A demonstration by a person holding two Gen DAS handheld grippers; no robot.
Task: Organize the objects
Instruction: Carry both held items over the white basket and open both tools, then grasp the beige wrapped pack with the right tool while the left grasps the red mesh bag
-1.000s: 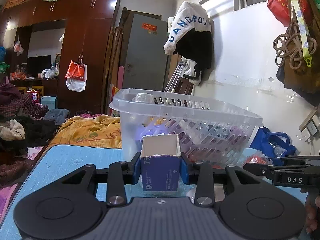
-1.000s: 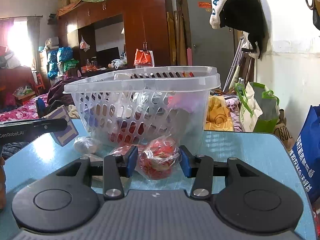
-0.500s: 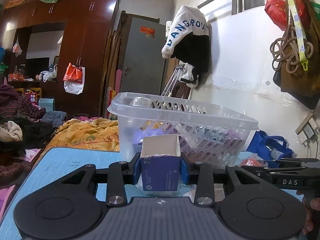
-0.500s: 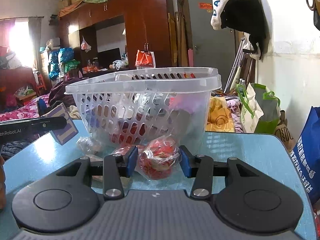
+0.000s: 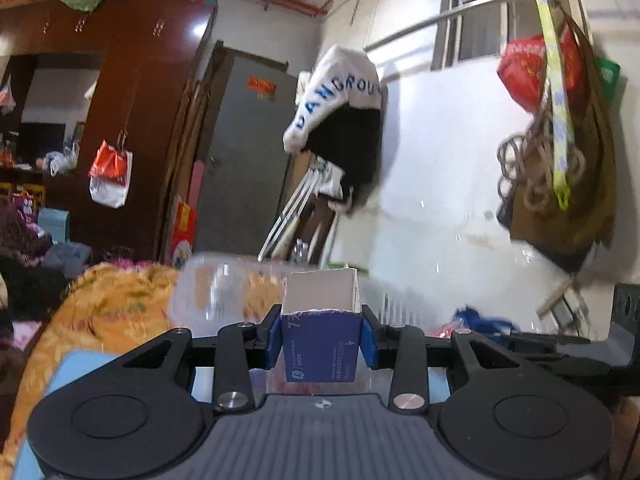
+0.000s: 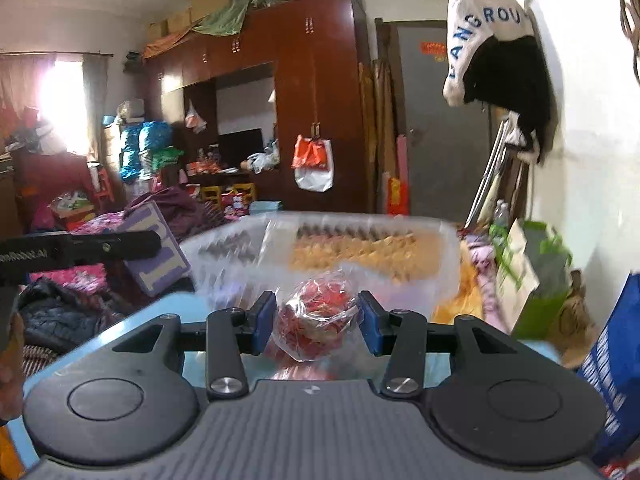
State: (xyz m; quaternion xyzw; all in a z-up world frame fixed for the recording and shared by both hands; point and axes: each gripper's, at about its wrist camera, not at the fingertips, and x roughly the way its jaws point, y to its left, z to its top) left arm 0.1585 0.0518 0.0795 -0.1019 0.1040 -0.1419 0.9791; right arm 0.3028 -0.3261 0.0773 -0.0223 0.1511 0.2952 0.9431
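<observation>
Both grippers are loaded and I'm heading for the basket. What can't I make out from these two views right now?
- Basket contents: both views, motion blur smears the walls and rim.
- Underside of the blue box: left wrist view, the left gripper body covers it.
- What is inside the red-filled plastic bag: right wrist view, crinkled film hides it.
- Table under both loads: gripper bodies block it.

black linkage arms with silver screws, blue pads on the fingers (image 5: pixel 275 338), ribbed grey housing.

A light-blue bench (image 6: pixel 120 328) is carrying a clear slotted plastic basket (image 6: pixel 424 276) — its outline is blurring in both views.
</observation>
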